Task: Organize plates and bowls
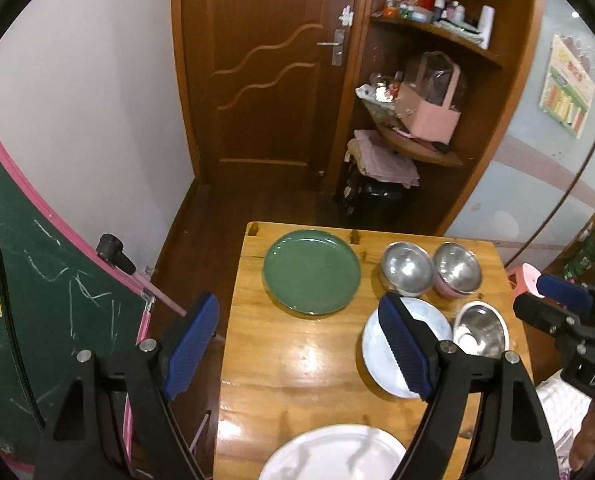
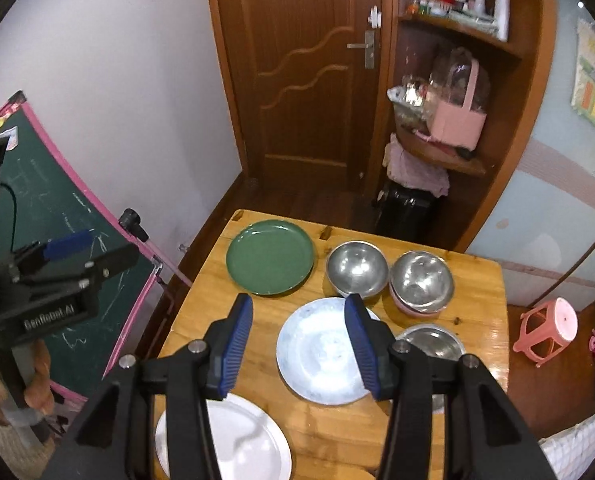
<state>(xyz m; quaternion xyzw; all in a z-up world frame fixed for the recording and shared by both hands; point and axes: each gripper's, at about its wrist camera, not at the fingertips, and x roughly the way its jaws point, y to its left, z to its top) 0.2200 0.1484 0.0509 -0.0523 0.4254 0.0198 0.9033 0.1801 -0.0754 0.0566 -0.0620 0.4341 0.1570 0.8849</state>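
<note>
On the wooden table [image 1: 297,368] [image 2: 481,292] lie a green plate [image 1: 311,272] [image 2: 270,256] at the far left, a pale blue plate [image 1: 389,368] [image 2: 321,356] in the middle and a white plate [image 1: 337,454] [image 2: 237,440] at the near edge. Three steel bowls stand at the right: two at the back [image 1: 407,268] [image 2: 357,266], one with a pink base [image 1: 457,268] [image 2: 421,282], and one nearer [image 1: 481,330] [image 2: 431,342]. My left gripper [image 1: 297,348] is open and empty above the table's left part. My right gripper [image 2: 299,348] is open and empty above the pale blue plate.
A green chalkboard with a pink frame [image 1: 37,280] [image 2: 73,232] leans left of the table. A wooden door [image 1: 265,80] and a cluttered corner shelf [image 1: 425,92] stand behind. A pink stool [image 2: 547,330] sits on the floor at the right.
</note>
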